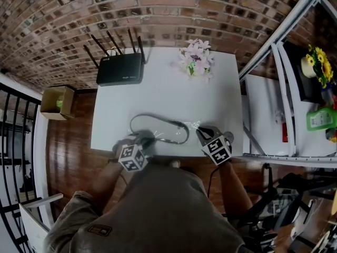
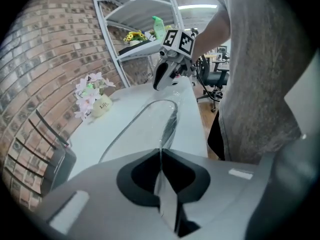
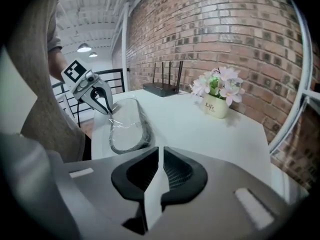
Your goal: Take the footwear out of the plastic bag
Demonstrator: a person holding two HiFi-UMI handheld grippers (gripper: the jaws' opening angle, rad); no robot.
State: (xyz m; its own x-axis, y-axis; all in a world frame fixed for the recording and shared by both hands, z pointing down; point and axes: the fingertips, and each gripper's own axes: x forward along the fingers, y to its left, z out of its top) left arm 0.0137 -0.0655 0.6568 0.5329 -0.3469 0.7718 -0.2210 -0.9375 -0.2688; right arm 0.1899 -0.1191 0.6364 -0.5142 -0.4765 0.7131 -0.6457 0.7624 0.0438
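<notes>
- In the head view, the plastic bag [image 1: 194,125] with the footwear [image 1: 180,126] inside is seen lying flat on the white desk [image 1: 158,96], near the front edge. It is stretched between the left tongs [image 1: 146,139] at one end and the right tongs [image 1: 201,133] at the other. A black router [image 1: 120,68] and a flower pot [image 1: 196,58] are set well apart from it, towards the brick wall.
- In the left gripper view, the left tongs [image 2: 160,154] are seen pressed together on a thin fold of the bag's clear film, which runs straight out of the tips. The bag [image 2: 147,121] extends away from them along the desk, and the dark rim of the footwear [image 2: 171,126] is seen on its right side. The right tongs [image 2: 159,84] are seen at the far end, tips down over the crinkled film there.
- In the right gripper view, the right tongs [image 3: 160,156] are seen parted by only a slim gap, and no film can be made out pinched in it. The near end of the bag [image 3: 125,129] lies just in front of the tips, a little to the left. The left tongs [image 3: 109,111] are seen at the far end, touching the crumpled plastic.
</notes>
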